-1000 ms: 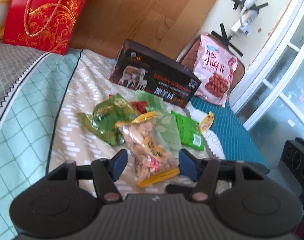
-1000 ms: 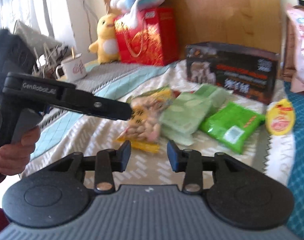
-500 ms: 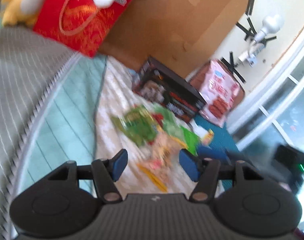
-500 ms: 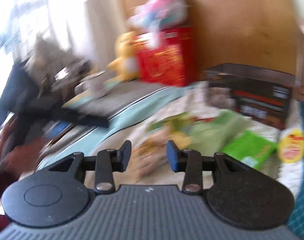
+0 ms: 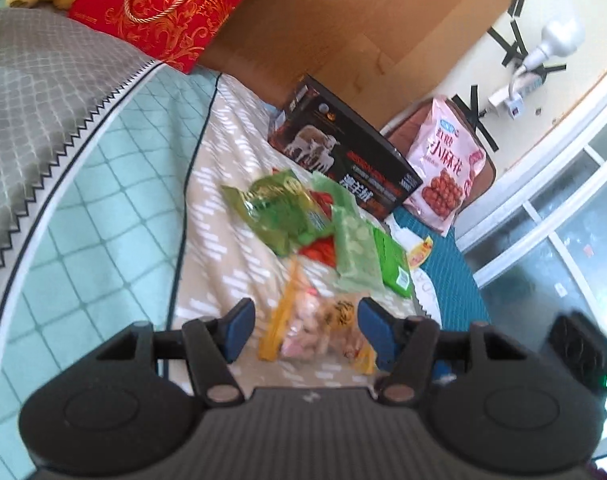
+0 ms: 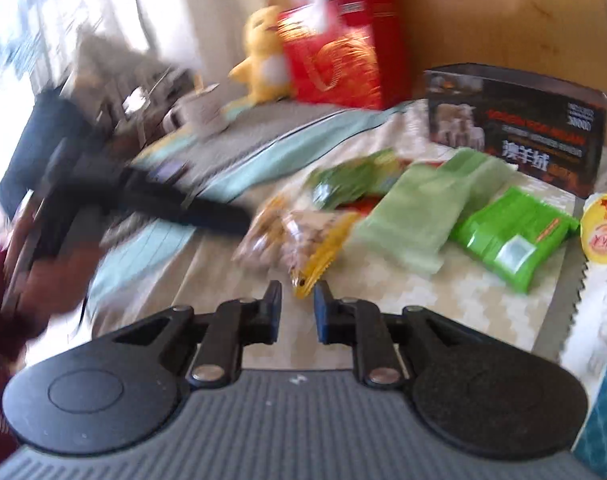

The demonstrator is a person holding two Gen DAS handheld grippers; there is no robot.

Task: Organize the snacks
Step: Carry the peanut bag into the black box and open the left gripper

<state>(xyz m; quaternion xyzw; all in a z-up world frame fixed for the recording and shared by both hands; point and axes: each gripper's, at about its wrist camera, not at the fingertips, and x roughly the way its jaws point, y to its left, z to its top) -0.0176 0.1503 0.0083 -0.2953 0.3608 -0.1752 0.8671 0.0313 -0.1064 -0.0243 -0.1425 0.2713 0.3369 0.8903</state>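
Note:
A clear snack bag with yellow edges (image 5: 315, 328) (image 6: 295, 240) lies on the beige bedspread (image 5: 223, 248). My left gripper (image 5: 305, 322) is open and straddles it, with a gap on the left side; its black body (image 6: 183, 208) reaches in from the left in the right wrist view. My right gripper (image 6: 297, 306) has its jaws closing. They stand narrow and apart, with the bag's yellow corner just ahead of the tips and no pad pressing on it. Behind lie a dark green packet (image 5: 279, 216), a pale green packet (image 6: 423, 208) and a bright green packet (image 6: 511, 236).
A black box (image 5: 343, 160) (image 6: 515, 128) stands behind the snacks, with a pink bag (image 5: 443, 168) leaning at the wall. A small yellow packet (image 6: 603, 232) lies right. A red gift bag (image 6: 335, 52), a yellow plush (image 6: 263, 60) and a mug (image 6: 199, 112) are at the left. A person's hand (image 6: 51, 280) holds the left gripper.
The left gripper has rolled and shifted, and the clear bag now sits lower between its fingers. The right jaws have narrowed and stand close to the bag's yellow corner.

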